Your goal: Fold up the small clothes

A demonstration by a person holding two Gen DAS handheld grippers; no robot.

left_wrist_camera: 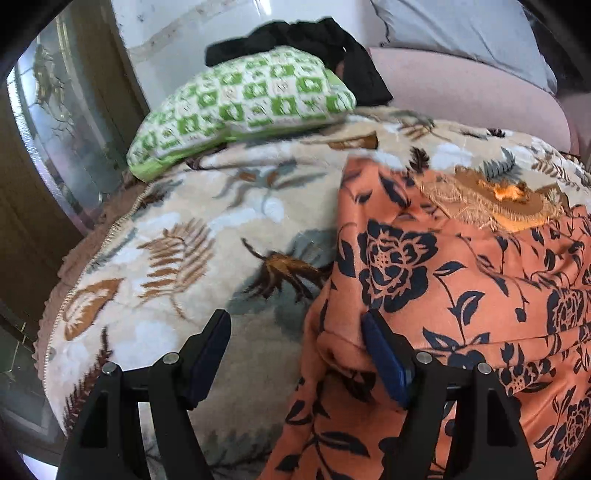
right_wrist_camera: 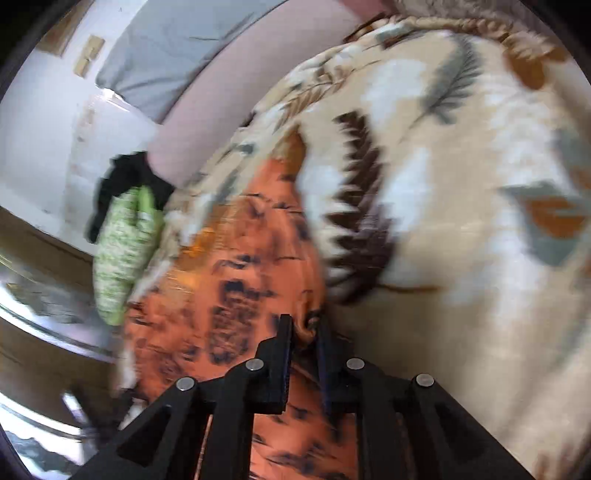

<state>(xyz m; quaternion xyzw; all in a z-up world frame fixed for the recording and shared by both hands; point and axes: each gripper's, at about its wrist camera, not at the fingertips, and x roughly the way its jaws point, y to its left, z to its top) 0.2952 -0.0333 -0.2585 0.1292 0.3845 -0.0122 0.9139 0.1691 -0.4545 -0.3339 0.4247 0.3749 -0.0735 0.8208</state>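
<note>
An orange garment [left_wrist_camera: 443, 277] with a dark floral print lies spread on a cream leaf-patterned blanket [left_wrist_camera: 184, 240]. My left gripper [left_wrist_camera: 295, 328] is open over the garment's left edge. Its right finger [left_wrist_camera: 380, 350] rests against the cloth and its left finger [left_wrist_camera: 214, 339] stands over bare blanket. In the blurred right wrist view, my right gripper [right_wrist_camera: 304, 326] is shut on a bunched fold of the orange garment [right_wrist_camera: 229, 277], which trails away to the left across the blanket [right_wrist_camera: 461, 184].
A folded green-and-white checked cloth [left_wrist_camera: 243, 99] lies at the blanket's far edge, with a black garment [left_wrist_camera: 332, 40] behind it. Beyond are a pink sheet [left_wrist_camera: 461, 96] and a grey pillow [left_wrist_camera: 461, 29]. A glass-fronted wooden panel [left_wrist_camera: 55, 110] stands at the left.
</note>
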